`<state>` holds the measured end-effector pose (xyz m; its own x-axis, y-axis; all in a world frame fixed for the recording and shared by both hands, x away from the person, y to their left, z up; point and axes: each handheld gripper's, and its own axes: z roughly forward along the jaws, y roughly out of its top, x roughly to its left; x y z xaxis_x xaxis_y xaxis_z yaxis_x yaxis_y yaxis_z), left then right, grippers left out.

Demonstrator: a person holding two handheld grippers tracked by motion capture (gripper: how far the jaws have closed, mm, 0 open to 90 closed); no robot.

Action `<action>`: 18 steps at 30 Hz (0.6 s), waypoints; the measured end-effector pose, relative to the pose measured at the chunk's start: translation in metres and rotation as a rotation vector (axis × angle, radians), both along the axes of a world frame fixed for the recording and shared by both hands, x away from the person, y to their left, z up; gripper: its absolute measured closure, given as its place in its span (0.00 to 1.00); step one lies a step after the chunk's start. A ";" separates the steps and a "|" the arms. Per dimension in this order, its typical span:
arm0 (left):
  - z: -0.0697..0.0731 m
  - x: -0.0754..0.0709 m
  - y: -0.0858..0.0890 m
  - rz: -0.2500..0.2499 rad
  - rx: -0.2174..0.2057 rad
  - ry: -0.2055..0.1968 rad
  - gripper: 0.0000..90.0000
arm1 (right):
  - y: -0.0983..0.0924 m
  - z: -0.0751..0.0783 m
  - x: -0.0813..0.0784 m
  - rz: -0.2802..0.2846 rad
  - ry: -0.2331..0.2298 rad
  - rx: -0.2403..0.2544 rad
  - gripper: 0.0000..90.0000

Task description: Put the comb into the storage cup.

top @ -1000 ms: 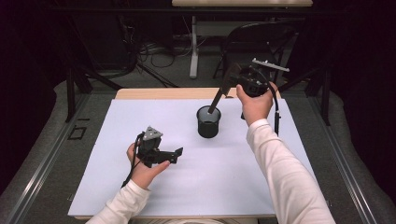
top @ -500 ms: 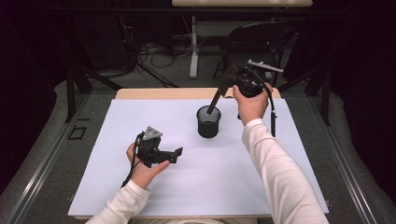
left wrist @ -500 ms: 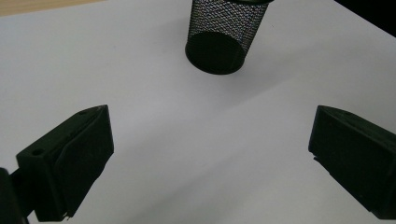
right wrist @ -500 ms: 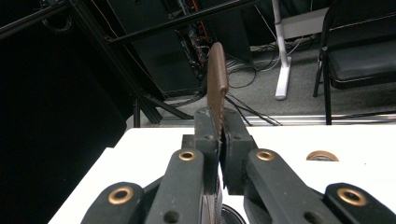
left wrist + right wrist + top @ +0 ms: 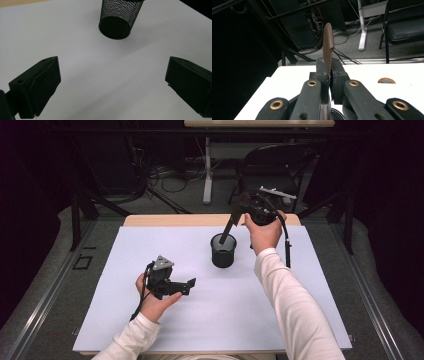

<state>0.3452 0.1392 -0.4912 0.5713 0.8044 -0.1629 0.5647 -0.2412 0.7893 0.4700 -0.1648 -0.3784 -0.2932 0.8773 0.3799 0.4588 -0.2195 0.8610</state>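
Since the earlier frames the right claw [image 5: 235, 215] has shifted only slightly above the cup [image 5: 223, 251], its hand a touch farther back; the left claw [image 5: 186, 285] has not moved.

Nearest, the left claw is held low over the white worktop [image 5: 125, 320], left of centre, pointing right. Its jaws stand wide apart with nothing between them. In the left gripper view the cup [image 5: 119, 18] sits ahead of those jaws, well apart from them, on the bare sheet.

Farther in, the black mesh cup stands upright near the middle of the worktop, a little toward the far edge.

Beyond it and to its right, the right claw is held up above the far edge, tilted down and left toward the cup. Its jaws are clamped on a thin brown strip [image 5: 328, 42], a flat serrated-looking piece. In the high view the strip [image 5: 226, 231] slants down from the jaws, its lower end in the cup's mouth. In the right gripper view its other end rises past the jaws.
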 end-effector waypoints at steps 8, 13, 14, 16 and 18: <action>0.000 0.000 0.000 0.000 0.001 0.000 0.00 | 0.006 -0.009 0.003 -0.003 0.019 -0.012 0.97; 0.000 0.000 0.000 0.000 0.000 0.000 0.00 | 0.009 -0.015 0.005 -0.002 0.032 -0.015 0.97; 0.000 0.000 0.000 0.000 -0.001 0.001 0.00 | 0.009 -0.016 0.005 0.000 0.035 -0.016 0.97; 0.000 0.000 0.001 0.002 -0.002 0.000 0.00 | 0.010 -0.019 0.005 0.002 0.038 -0.018 0.97; 0.000 0.000 0.001 0.002 -0.003 0.000 0.00 | 0.011 -0.021 0.005 0.003 0.043 -0.017 0.97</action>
